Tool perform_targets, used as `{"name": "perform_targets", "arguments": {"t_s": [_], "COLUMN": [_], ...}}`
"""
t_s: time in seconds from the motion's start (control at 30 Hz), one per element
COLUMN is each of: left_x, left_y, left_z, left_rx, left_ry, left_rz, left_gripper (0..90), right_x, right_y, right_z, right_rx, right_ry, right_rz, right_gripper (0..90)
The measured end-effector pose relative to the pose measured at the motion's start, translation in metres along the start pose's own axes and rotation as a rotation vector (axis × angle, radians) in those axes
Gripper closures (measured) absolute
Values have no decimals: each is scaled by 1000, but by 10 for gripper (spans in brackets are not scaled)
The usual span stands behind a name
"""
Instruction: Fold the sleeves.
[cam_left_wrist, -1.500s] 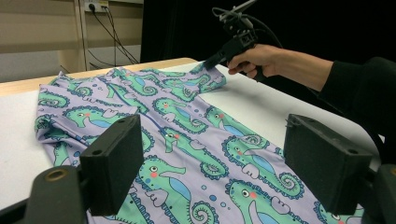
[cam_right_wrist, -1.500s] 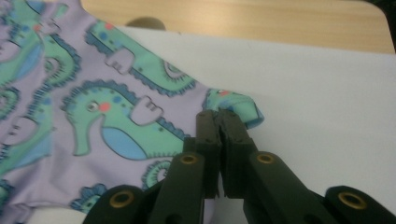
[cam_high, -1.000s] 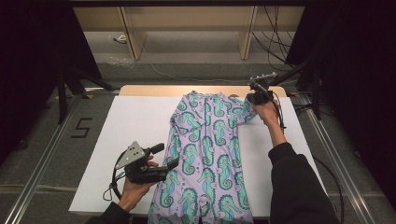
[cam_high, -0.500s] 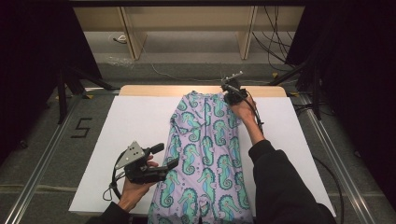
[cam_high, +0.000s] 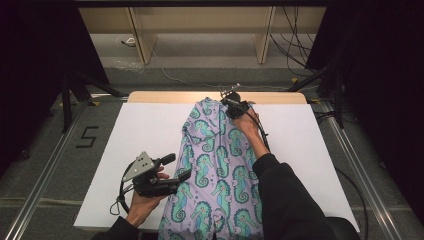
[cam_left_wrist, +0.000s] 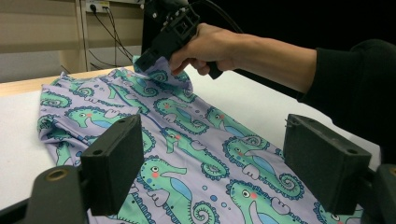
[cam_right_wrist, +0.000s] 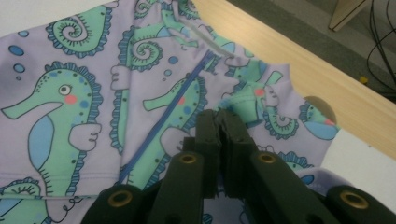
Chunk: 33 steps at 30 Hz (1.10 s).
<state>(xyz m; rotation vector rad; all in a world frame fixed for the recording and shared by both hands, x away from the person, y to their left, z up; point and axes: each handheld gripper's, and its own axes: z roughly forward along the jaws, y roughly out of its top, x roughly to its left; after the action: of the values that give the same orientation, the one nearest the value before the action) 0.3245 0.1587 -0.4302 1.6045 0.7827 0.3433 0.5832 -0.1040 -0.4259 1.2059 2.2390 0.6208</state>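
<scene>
High view is showing a lilac seahorse-print garment (cam_high: 215, 175) lying lengthwise down the middle of a white table (cam_high: 125, 135), its far end reaching the wooden edge (cam_high: 280, 98). Right gripper (cam_high: 234, 106) is pinching a fold of the garment's sleeve near that far end, jaws clenched on the fabric, a blue zipper (cam_right_wrist: 163, 126) running just beside them. Left gripper (cam_high: 172, 170) is hovering over the garment's near left edge, jaws spread and grasping nothing.
</scene>
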Motion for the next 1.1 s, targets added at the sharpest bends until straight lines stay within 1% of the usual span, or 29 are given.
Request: {"name": "perform_targets", "arguments": {"t_s": [0.07,0.1,0.13,0.23,0.33,0.4,0.43,0.53,0.6,0.67,0.7,0.8,0.83,0.87,0.97,1.0,1.03,1.1], "left_x": [0,0,0,0,1,1,1,1,1,1,2,4,5,6,9,10,10,11], "left_y": [0,0,0,0,0,0,0,0,0,0,0,1,1,2,3,3,3,3], "left_z": [0,0,0,0,0,0,0,0,0,0,0,-1,-1,-1,0,0,0,1], "left_rx": [2,2,3,3,1,1,1,0,0,-3,-3,-9,-9,-9,-8,-7,-7,-4], "left_ry": [0,0,0,2,2,3,4,7,8,12,13,16,17,22,29,36,42,51], "left_rz": [0,-2,-1,0,3,0,0,-2,-6,-6,-6,-22,-28,-28,-38,-40,-40,-42], "left_gripper": [200,200,200,200,200,200,200,200,199,199,199,199,199,199,199,199,199,199], "right_x": [3,4,6,9,12,10,9,0,-10,-17,-23,-34,-38,-44,-53,-58,-61,-65], "right_y": [-2,-4,-5,-7,-8,-7,-7,-5,-6,-7,-9,-14,-16,-19,-27,-30,-34,-39], "right_z": [2,2,2,2,-3,-9,-11,-20,-25,-26,-27,-28,-28,-29,-30,-31,-32,-34], "right_rx": [3,9,13,19,-6,-18,-28,-53,-61,-59,-55,-59,-61,-62,-79,-87,-98,-114], "right_ry": [8,14,19,42,83,99,103,99,90,80,75,74,78,91,119,136,148,152], "right_rz": [7,-2,6,-6,-7,-8,-1,17,40,52,59,94,109,129,173,190,201,207], "right_gripper": [870,868,862,816,745,692,665,577,525,498,485,444,429,415,390,383,371,357]}}
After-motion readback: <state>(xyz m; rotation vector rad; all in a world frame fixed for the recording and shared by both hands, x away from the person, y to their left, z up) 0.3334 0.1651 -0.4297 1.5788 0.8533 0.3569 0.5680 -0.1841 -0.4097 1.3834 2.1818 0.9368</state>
